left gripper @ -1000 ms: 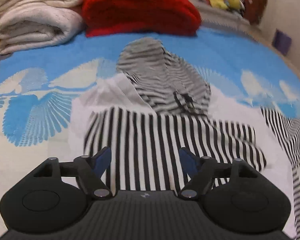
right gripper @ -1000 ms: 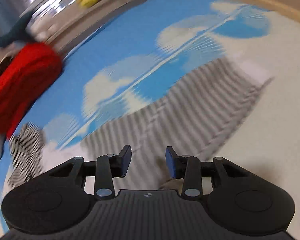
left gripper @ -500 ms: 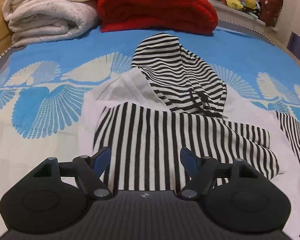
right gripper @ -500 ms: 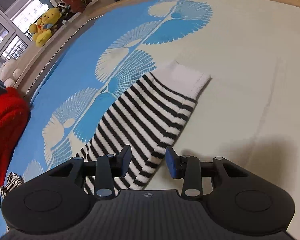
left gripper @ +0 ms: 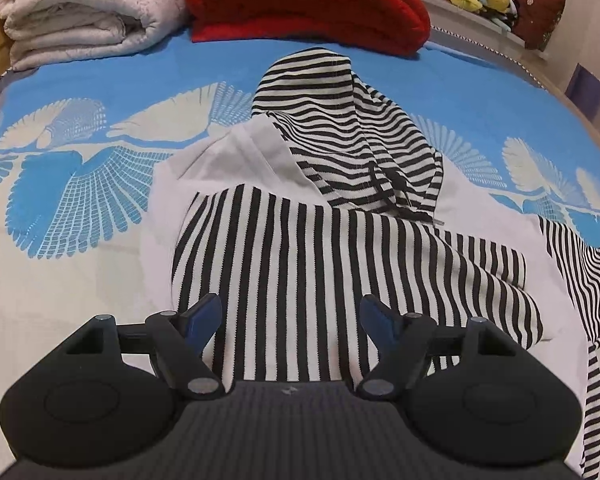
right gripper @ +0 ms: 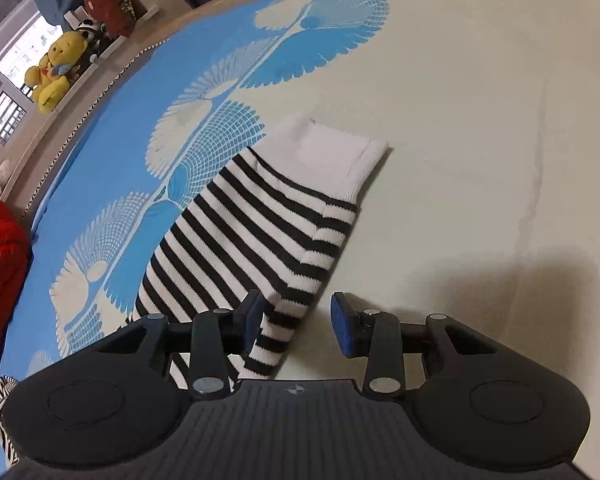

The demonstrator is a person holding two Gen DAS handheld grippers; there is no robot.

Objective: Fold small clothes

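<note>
A black-and-white striped hooded garment (left gripper: 320,248) lies on the bed, one striped sleeve folded across its white body, the hood (left gripper: 332,120) pointing away. My left gripper (left gripper: 290,314) is open just above the folded sleeve, holding nothing. In the right wrist view the other striped sleeve (right gripper: 252,232) lies stretched out with its white cuff (right gripper: 332,152) at the far end. My right gripper (right gripper: 296,322) is open over the sleeve's near edge, its left finger above the stripes, and holds nothing.
The bed cover (left gripper: 80,200) is cream and blue with fan patterns. A rolled white blanket (left gripper: 80,12) and a red blanket (left gripper: 308,0) lie at the head. Plush toys (right gripper: 52,76) sit on a ledge beyond the bed's edge.
The right gripper swung and came down closer to the stretched sleeve. The left gripper drew slightly closer to the garment. Both stayed open.
</note>
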